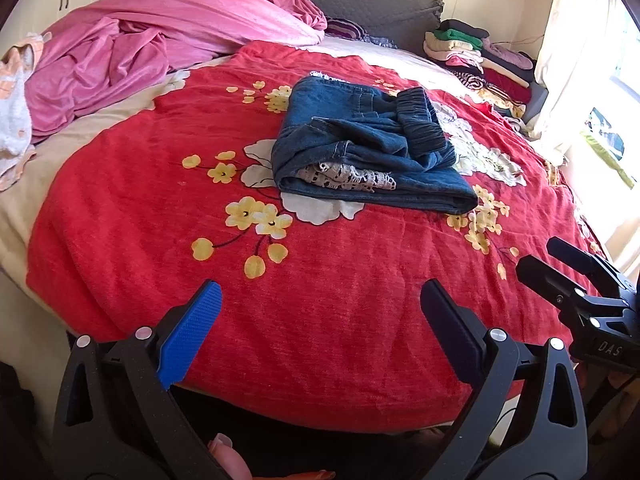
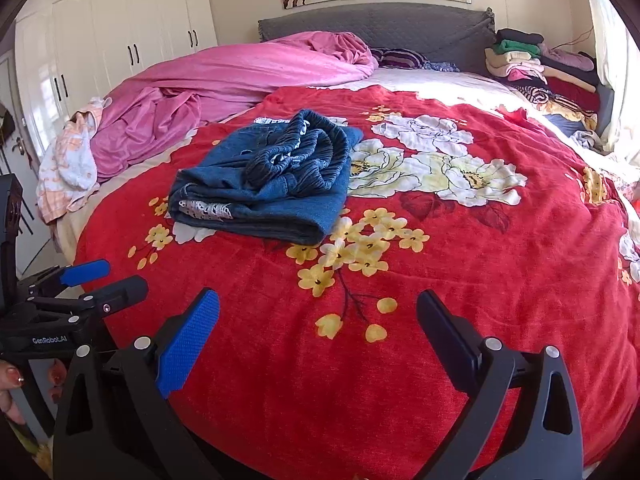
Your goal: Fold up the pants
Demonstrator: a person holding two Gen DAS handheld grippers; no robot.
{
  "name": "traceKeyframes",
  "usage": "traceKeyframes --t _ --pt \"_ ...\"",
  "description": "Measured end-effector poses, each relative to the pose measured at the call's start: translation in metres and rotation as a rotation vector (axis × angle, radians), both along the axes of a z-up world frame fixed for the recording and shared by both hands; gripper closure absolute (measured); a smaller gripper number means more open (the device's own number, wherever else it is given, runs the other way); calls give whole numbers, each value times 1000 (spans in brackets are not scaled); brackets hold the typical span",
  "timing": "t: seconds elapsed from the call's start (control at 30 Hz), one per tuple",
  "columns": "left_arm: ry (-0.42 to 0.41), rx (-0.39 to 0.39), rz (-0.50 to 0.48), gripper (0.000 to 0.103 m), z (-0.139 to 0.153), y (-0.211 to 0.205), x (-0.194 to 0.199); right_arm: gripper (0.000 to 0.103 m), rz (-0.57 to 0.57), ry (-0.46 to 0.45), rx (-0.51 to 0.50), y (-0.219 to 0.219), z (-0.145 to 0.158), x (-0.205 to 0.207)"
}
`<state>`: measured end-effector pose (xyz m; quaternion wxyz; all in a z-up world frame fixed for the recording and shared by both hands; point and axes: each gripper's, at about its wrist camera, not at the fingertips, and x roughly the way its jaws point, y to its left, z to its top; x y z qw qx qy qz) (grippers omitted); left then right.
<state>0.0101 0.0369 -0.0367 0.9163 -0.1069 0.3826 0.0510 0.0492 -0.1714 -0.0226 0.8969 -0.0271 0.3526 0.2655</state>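
pants (image 1: 368, 148) are lying folded in a bundle mid-blanket (image 1: 320, 320), waistband bunched on top, lace poking from the near edge | I'm holding left claw (image 1: 320, 320) and right claw (image 2: 318, 328) wide open, empty, well short | judging fold nearly done; I'm aiming to flatten waistband, square edges

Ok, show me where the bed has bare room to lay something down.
Free: the red floral blanket between the folded blue denim pants and both open grippers. Crowded: the crumpled pink duvet on the left, and the stacked folded clothes by the headboard on the right.
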Motion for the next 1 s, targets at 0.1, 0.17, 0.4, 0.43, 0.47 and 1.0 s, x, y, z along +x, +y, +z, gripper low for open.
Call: traceKeyframes --t 0.1,0.17,0.4,0.43,0.47,1.0 --pt "-3 0 -7 10 1 -2 0 5 -7 1 -8 -1 -1 1" --pt "0 4 -8 10 1 -3 0 5 -9 -4 -18 -1 -1 2" --pt "10 23 -17 10 1 -7 2 5 -26 9 -57 -2 -8 6" --pt "14 21 -15 10 1 -6 2 5 -31 11 -60 -3 -9 8" --pt "21 11 -14 10 0 -4 3 5 -38 13 -64 -5 -10 9" --pt "125 42 409 10 28 221 148 5 -586 143 -150 -227 -7 205"
